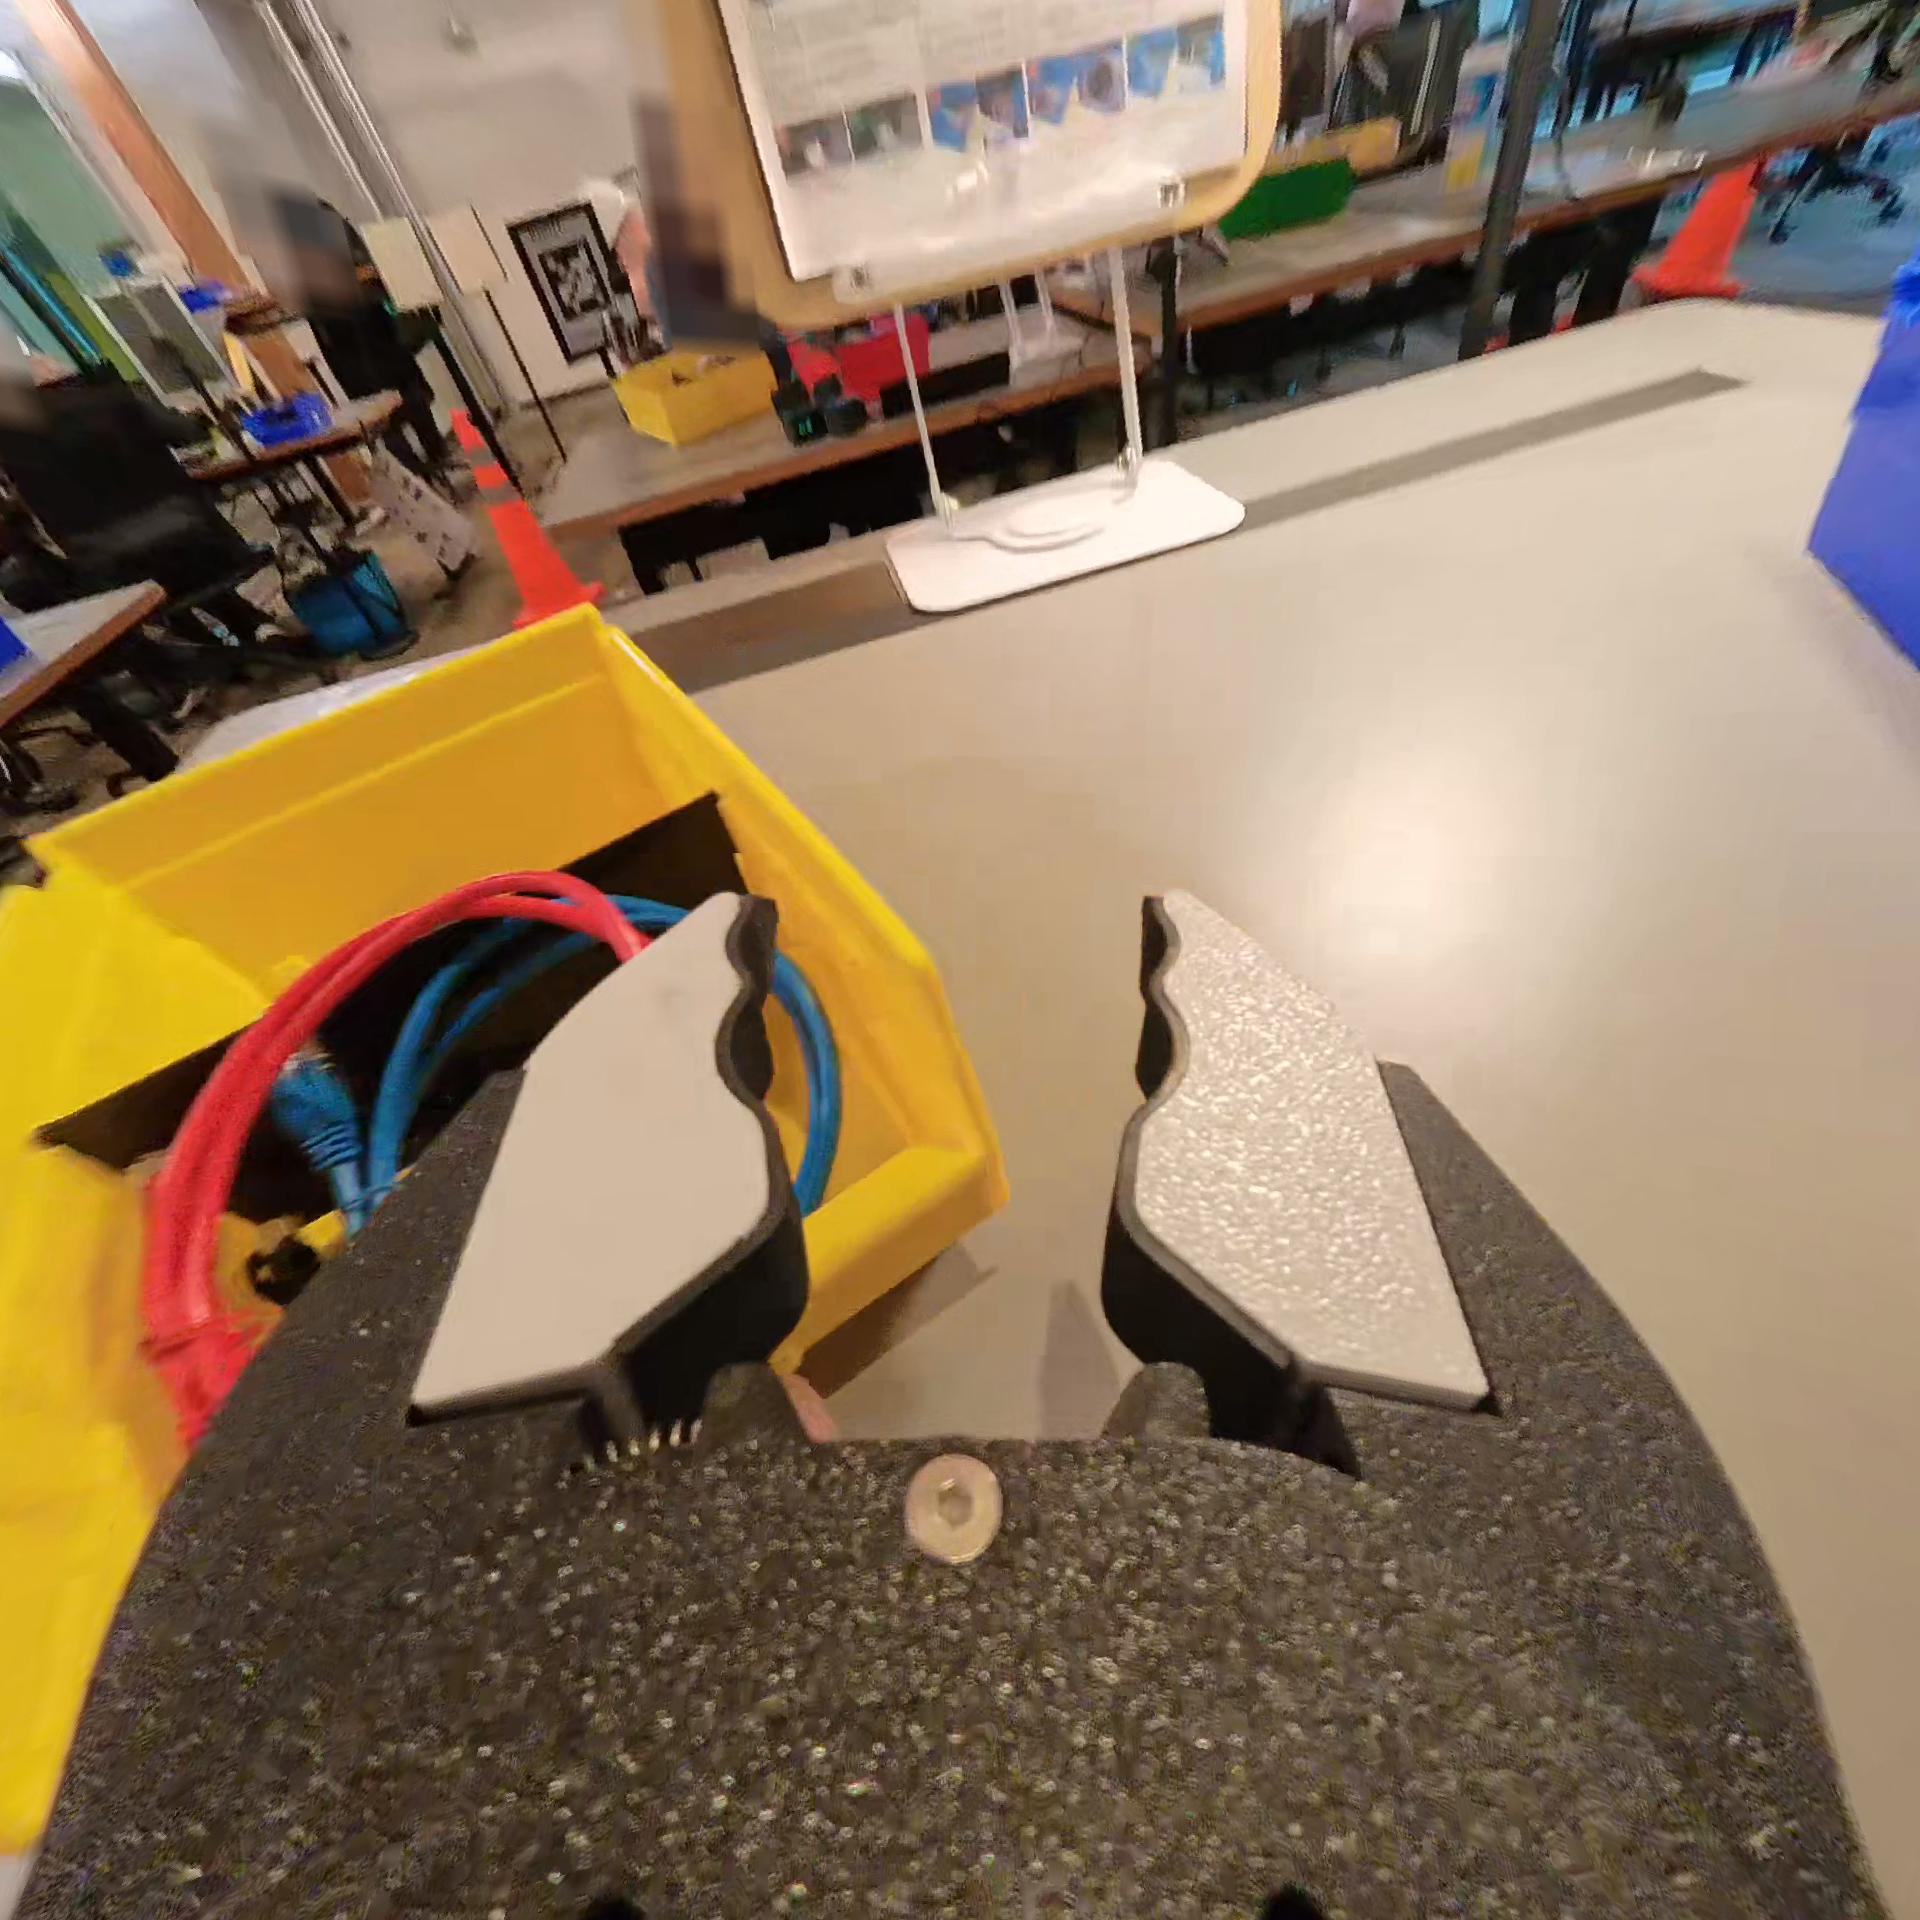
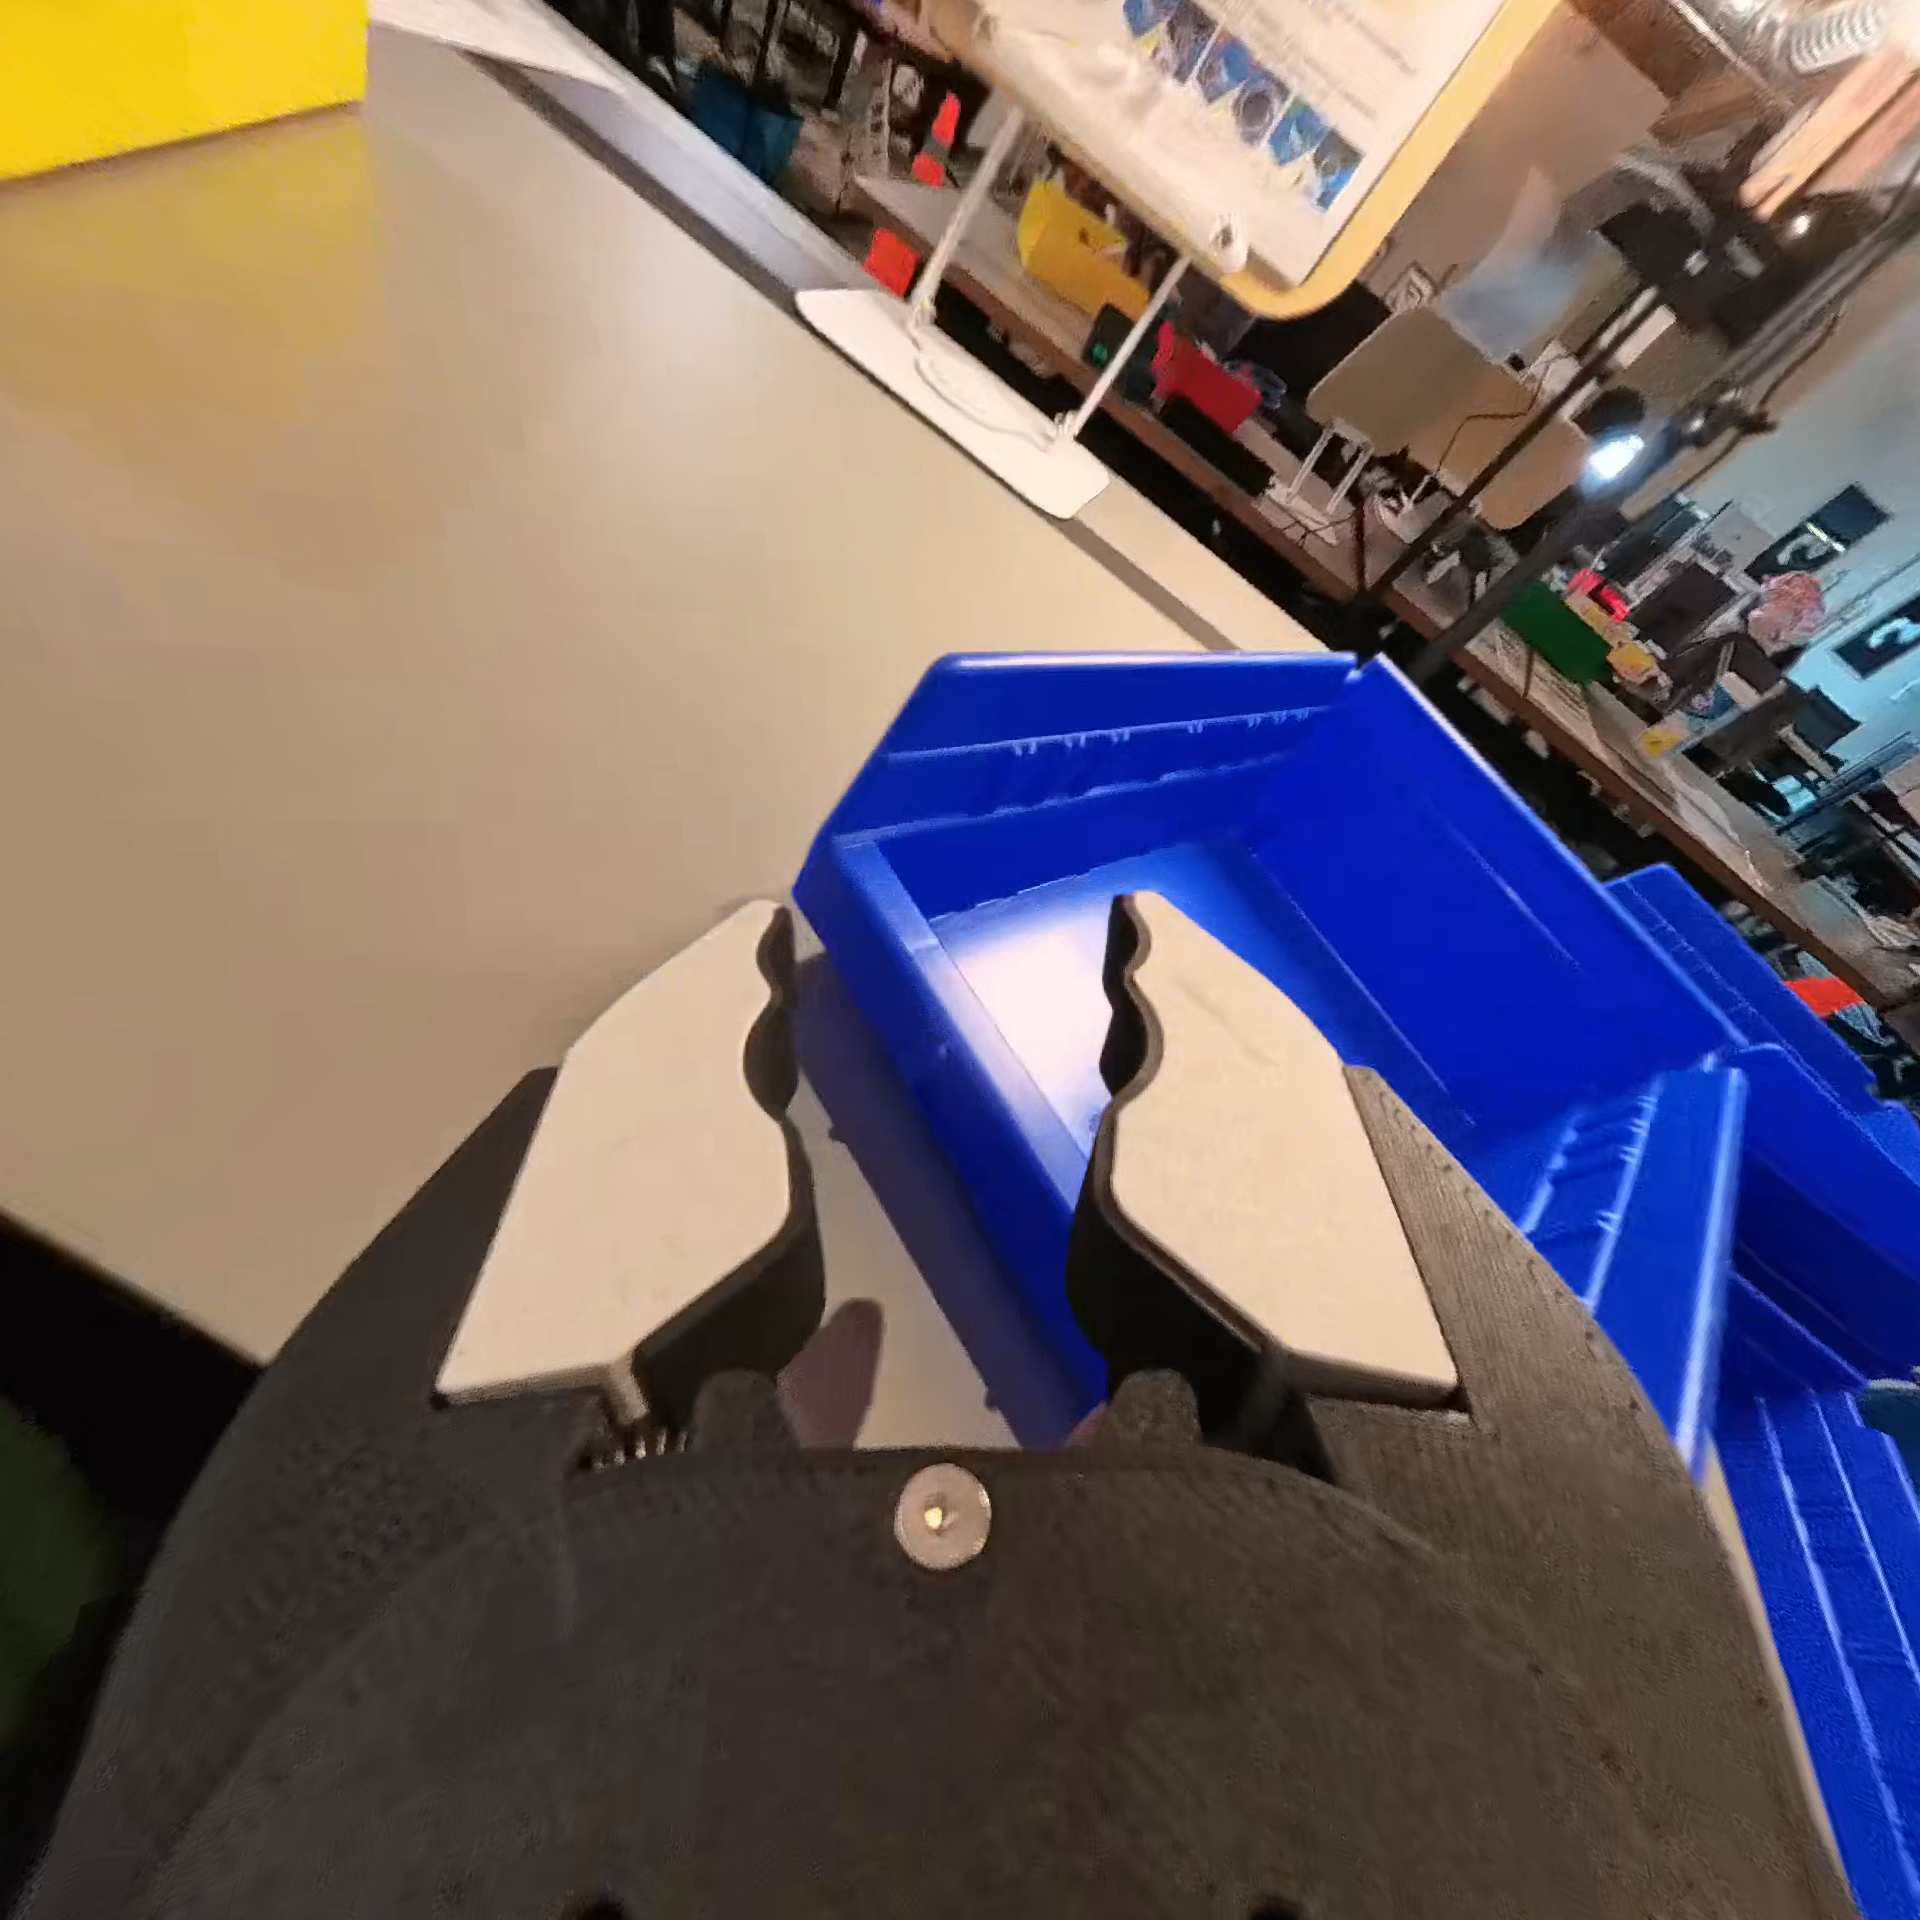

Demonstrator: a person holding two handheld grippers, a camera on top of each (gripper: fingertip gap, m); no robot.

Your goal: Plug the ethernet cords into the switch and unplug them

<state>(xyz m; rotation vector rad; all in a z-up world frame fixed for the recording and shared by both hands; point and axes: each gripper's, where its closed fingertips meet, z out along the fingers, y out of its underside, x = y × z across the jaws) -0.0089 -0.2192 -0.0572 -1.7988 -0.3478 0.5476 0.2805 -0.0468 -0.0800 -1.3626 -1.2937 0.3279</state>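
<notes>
A yellow bin [image 1: 883, 997] stands on the grey table at the left of the left wrist view. It holds a coiled red ethernet cord [image 1: 218, 1091] and a coiled blue ethernet cord [image 1: 821, 1070] with a blue plug [image 1: 312, 1112]. My left gripper [image 1: 961, 914] is open and empty, its left finger over the bin's right side. My right gripper [image 2: 945, 920] is open and empty above the near left corner of a blue bin [image 2: 1455, 862] whose visible inside is bare. No switch shows in either view.
A white sign stand base [image 1: 1070, 530] sits at the table's far edge with a poster board above it. More blue bins [image 2: 1818, 1195] lie to the right. A yellow bin's side [image 2: 177, 73] shows at the right wrist view's top left. Workbenches and orange cones stand beyond.
</notes>
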